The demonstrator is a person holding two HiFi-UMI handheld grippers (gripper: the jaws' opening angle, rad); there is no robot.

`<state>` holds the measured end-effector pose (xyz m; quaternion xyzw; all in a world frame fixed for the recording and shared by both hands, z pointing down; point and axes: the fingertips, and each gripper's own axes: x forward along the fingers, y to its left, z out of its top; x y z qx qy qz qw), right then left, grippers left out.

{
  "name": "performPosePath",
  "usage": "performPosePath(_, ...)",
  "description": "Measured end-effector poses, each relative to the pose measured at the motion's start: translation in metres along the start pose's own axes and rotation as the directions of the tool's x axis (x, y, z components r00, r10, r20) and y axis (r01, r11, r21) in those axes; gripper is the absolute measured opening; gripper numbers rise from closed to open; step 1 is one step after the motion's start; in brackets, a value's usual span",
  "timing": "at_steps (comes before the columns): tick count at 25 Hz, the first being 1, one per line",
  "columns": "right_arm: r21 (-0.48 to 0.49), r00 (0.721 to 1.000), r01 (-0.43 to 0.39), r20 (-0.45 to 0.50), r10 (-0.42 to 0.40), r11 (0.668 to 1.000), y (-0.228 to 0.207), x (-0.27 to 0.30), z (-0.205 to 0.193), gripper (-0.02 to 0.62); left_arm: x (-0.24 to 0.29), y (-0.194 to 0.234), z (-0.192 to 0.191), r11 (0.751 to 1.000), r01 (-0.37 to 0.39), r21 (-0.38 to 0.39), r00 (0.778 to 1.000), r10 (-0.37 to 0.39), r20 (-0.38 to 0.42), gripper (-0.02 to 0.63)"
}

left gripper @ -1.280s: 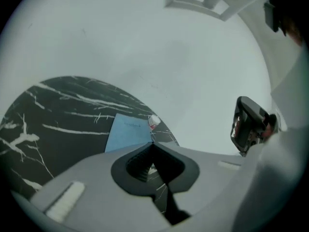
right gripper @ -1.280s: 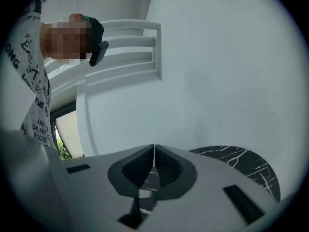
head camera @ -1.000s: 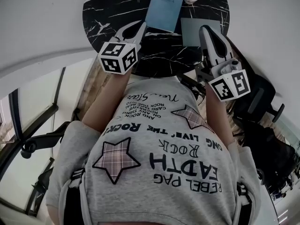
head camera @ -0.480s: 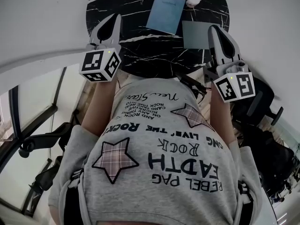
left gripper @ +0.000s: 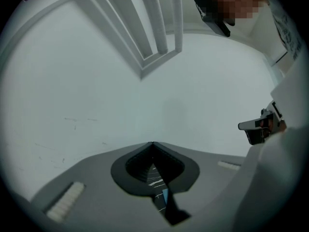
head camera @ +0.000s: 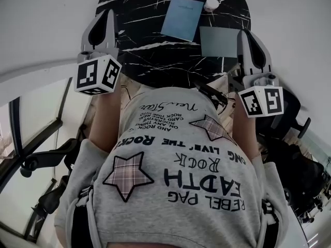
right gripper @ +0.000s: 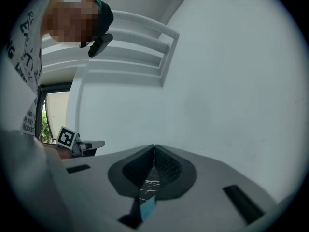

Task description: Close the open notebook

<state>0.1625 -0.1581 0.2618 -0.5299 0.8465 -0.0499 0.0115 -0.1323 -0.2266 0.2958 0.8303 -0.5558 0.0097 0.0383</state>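
A light blue notebook lies shut and flat on the round black marble table. Right of it lies a grey-blue flat book or pad, also flat. My left gripper is held above the table's left edge, jaws shut and empty. My right gripper hovers at the table's right edge beside the grey-blue pad, jaws shut with nothing in them. In the left gripper view the left gripper has its tips together against a white wall. The right gripper view shows the right gripper the same way.
A small white round object sits on the table beyond the blue notebook. Black office chairs stand at the right and lower left. White floor surrounds the table. The person's grey printed shirt fills the lower middle.
The left gripper has risen and swung left, from over the table near the blue notebook to the table's left edge. The right gripper has lifted a little and drifted right.
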Motion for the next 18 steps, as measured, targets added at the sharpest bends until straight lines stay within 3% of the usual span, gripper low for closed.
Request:
performPosePath(12,0.015,0.998,0.053,0.016,-0.053,0.998,-0.001,-0.012,0.004,0.012,0.008,-0.014,-0.013,0.997,0.063,-0.035,0.997,-0.064,-0.036,0.009)
performPosePath(18,0.024,0.999,0.051,0.013,-0.051,0.998,0.004,-0.018,0.002,0.014,0.004,-0.016,-0.009,0.999,0.049,0.021,0.999,-0.048,-0.016,0.009)
